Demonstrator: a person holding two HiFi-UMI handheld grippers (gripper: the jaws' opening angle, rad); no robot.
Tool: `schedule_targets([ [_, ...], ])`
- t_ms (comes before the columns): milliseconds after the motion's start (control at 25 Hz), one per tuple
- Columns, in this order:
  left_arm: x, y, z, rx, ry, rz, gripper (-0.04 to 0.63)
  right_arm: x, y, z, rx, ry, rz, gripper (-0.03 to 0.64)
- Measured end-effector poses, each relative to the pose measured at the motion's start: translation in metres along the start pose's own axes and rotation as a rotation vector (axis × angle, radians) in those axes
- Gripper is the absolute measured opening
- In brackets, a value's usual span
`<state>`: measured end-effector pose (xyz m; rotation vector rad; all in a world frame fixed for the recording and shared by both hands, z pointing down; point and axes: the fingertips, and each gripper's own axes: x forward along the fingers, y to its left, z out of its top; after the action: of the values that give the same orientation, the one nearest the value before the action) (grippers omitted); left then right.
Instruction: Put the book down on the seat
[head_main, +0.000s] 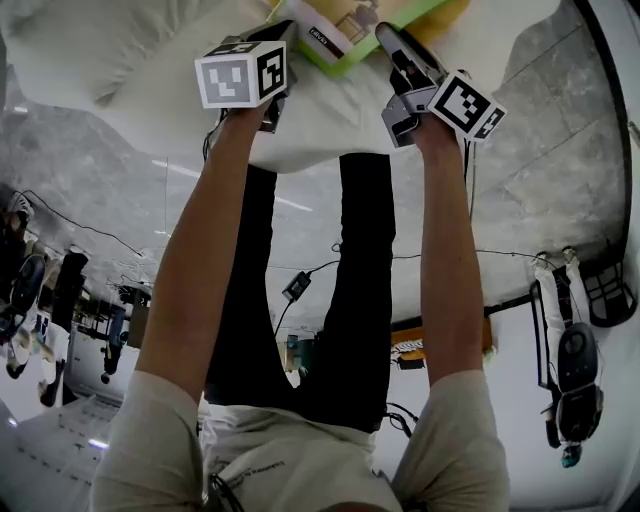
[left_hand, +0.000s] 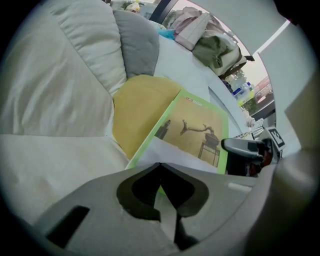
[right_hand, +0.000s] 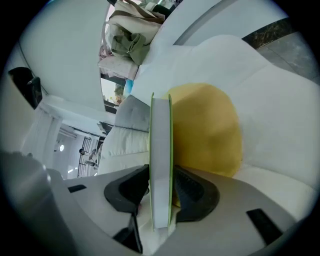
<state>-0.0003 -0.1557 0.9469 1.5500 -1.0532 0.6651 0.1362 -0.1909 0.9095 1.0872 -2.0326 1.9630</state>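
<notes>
My green-edged book (left_hand: 192, 132), tan picture cover up, lies tilted against a yellow cushion (left_hand: 140, 112) on the white seat (left_hand: 55, 165), its near edge pinched in my left tool (left_hand: 160, 167).

Yellow cushion (left_hand: 140, 107) beside grey pillow (left_hand: 137, 47), heap of clothes (left_hand: 215, 47) beyond, grey marble floor (head_main: 560, 170)

The head view looks steeply down from the person's head, with the seat (head_main: 130, 50) and book (head_main: 335, 35) farthest off at the frame's top. The left gripper view sits close over the book's cover, facing the cushion (left_hand: 140, 110). The right gripper view sights along the book's edge toward that cushion. All three share both.
</notes>
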Motion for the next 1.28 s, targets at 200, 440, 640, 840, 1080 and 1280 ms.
schedule_targets([
  [200,-0.014,-0.011,0.006,0.007,0.033,-0.023,0.008,-0.032,-0.009,-0.008,0.048,-0.019,-0.120,0.126],
  [440,-0.055,-0.041,0.009,0.032,0.047,-0.044,0.008,-0.071,0.029,-0.023,0.016,-0.009,-0.137,0.123],
  [640,-0.102,-0.072,0.005,0.041,0.059,-0.067,0.008,-0.089,0.077,-0.029,-0.032,0.023,-0.128,0.123],
  [840,-0.154,-0.112,0.002,0.056,0.042,-0.139,0.008,-0.112,0.128,-0.033,-0.133,0.053,-0.121,0.123],
  [1080,-0.219,-0.137,0.021,0.110,-0.002,-0.176,0.008,-0.132,0.179,-0.030,-0.179,0.027,-0.121,0.123],
  [1280,-0.291,-0.171,0.034,0.155,-0.041,-0.223,0.008,-0.177,0.229,-0.044,-0.284,0.065,-0.168,0.123],
])
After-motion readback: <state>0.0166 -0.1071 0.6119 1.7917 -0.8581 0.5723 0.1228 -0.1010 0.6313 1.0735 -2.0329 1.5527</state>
